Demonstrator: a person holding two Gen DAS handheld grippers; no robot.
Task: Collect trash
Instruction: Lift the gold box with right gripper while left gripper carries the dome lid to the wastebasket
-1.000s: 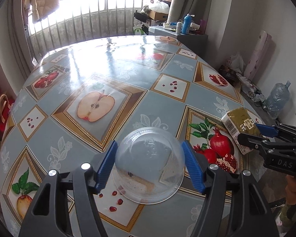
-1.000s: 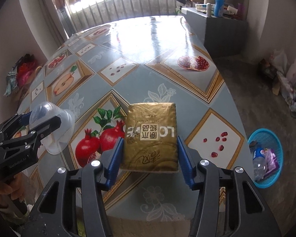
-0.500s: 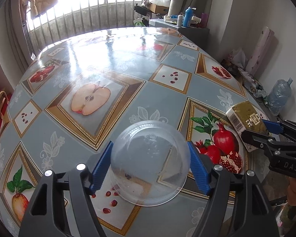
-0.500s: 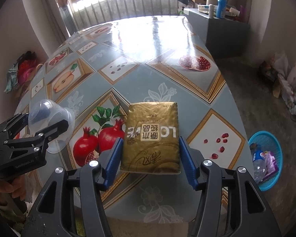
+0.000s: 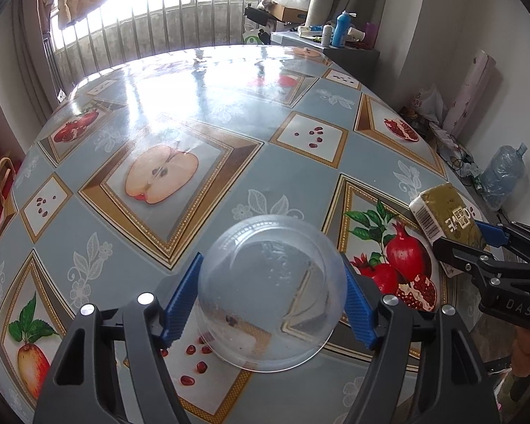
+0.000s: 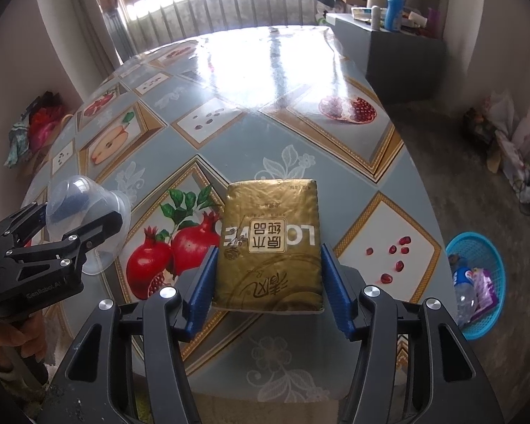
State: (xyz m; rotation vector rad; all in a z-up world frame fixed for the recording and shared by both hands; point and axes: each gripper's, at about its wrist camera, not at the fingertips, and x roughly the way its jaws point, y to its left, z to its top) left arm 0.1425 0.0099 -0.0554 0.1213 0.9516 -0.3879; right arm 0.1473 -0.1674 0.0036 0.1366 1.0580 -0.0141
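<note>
Trash basket beside fruit-print table

Over the last second the left gripper has carried its clear plastic bowl higher above the table, so more of the far tabletop shows beyond it. The right gripper has also lifted its gold tissue pack slightly, and the blue basket on the floor appears a little lower and nearer the frame's edge.

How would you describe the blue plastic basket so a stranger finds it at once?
Start at the fruit-patterned table and look down past its right edge to the grey floor. There sits the round blue plastic basket, latticed, holding a bottle and wrappers. It is the only bright blue container on that floor.
</note>
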